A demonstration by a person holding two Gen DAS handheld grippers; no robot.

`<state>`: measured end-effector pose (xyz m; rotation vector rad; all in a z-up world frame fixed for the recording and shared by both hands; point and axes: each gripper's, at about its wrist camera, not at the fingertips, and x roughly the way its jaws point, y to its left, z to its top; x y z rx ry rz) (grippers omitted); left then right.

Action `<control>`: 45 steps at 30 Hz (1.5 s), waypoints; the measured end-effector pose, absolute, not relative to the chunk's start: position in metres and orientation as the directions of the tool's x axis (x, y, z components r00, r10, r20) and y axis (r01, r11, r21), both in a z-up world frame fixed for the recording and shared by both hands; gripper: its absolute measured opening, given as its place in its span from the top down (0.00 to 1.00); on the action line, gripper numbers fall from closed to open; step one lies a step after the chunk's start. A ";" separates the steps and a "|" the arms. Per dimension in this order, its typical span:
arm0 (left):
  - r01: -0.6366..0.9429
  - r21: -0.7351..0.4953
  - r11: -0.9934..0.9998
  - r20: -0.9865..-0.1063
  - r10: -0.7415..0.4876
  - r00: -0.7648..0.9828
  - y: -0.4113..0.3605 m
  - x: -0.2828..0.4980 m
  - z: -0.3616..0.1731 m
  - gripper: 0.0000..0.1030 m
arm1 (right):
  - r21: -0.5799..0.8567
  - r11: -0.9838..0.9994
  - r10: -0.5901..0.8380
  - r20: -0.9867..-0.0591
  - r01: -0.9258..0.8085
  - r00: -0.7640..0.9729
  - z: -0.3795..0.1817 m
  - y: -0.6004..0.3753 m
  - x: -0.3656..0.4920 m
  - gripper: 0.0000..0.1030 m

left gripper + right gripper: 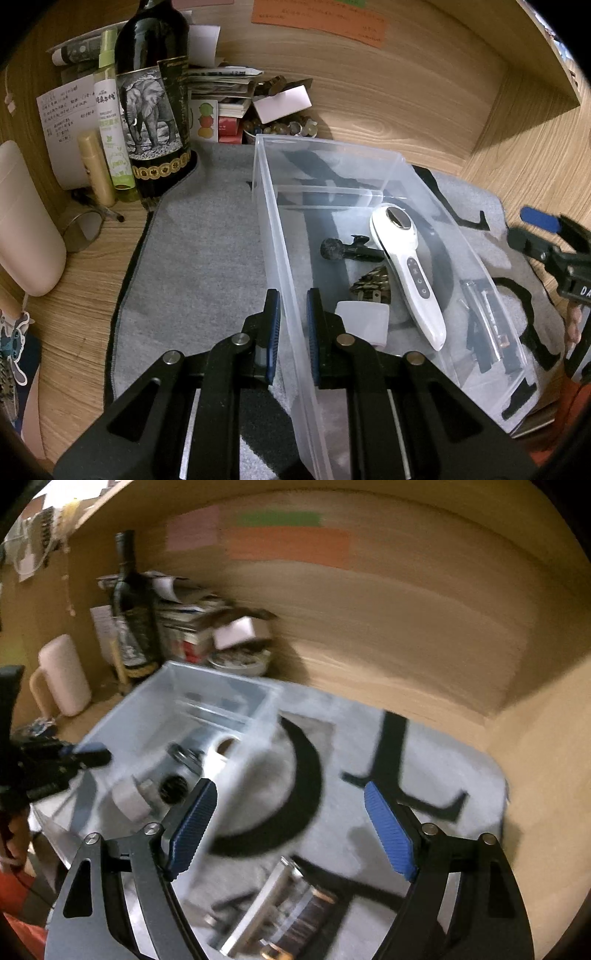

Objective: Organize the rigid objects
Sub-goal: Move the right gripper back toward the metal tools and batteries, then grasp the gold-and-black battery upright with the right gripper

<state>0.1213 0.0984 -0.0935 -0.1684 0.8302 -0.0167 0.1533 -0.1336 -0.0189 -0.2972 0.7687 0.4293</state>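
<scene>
A clear plastic bin [269,206] stands on a grey mat [199,236]. My left gripper [293,317] is shut on the bin's near left wall. Inside lie a white handheld device [410,266], a black small tool [343,251], a patterned clip [373,286] and a white block [364,323]. A clear slim case [487,317] lies by the bin's right wall. My right gripper [291,834] is open and empty above the mat, right of the bin [155,709]; it also shows in the left wrist view [546,236]. The right wrist view is blurred. A clear box [280,908] lies below it.
A dark wine bottle [155,99], a green spray bottle [110,122], a beige tube [96,170], a pale mug [22,221] and stacked papers and boxes [229,99] crowd the back left. Wooden walls [406,92] enclose the desk at the back and right.
</scene>
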 end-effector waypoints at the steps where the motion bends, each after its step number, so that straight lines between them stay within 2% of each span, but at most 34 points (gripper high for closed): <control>1: -0.051 -0.156 0.986 -0.733 -0.081 0.675 0.098 0.121 -0.093 0.88 | -0.100 0.881 0.254 -0.724 -0.463 0.641 -0.020 -0.139 0.152 0.22; 16: -0.052 -0.156 0.986 -0.733 -0.080 0.675 0.099 0.121 -0.093 0.88 | -0.023 0.940 0.180 -0.816 -0.341 0.549 -0.075 -0.184 0.136 0.22; 22: -0.052 -0.159 0.986 -0.733 -0.083 0.676 0.098 0.122 -0.092 0.88 | -0.046 0.953 0.127 -0.837 -0.299 0.532 -0.096 -0.195 0.130 0.24; 24: -0.051 -0.158 0.986 -0.732 -0.082 0.676 0.098 0.122 -0.092 0.88 | -0.036 0.957 0.129 -0.834 -0.287 0.536 -0.098 -0.200 0.130 0.32; 26: -0.051 -0.156 0.986 -0.732 -0.081 0.677 0.098 0.122 -0.092 0.88 | -0.040 0.958 0.124 -0.833 -0.283 0.539 -0.098 -0.204 0.129 0.45; 27: -0.051 -0.157 0.986 -0.732 -0.081 0.677 0.098 0.122 -0.092 0.88 | -0.041 0.959 0.125 -0.829 -0.281 0.546 -0.098 -0.207 0.129 0.48; 31: -0.051 -0.158 0.986 -0.731 -0.083 0.677 0.098 0.122 -0.092 0.88 | -0.040 0.960 0.126 -0.823 -0.277 0.554 -0.095 -0.211 0.129 0.76; 32: -0.051 -0.158 0.986 -0.732 -0.082 0.677 0.098 0.122 -0.092 0.88 | -0.031 0.961 0.132 -0.821 -0.274 0.555 -0.094 -0.213 0.130 0.79; 42: -0.049 -0.163 0.985 -0.729 -0.087 0.679 0.097 0.122 -0.093 0.88 | -0.032 0.958 0.162 -0.759 -0.284 0.631 -0.061 -0.203 0.136 0.80; 45: -0.048 -0.164 0.985 -0.729 -0.088 0.679 0.097 0.122 -0.093 0.88 | -0.030 0.950 0.192 -0.728 -0.310 0.658 -0.045 -0.193 0.138 0.86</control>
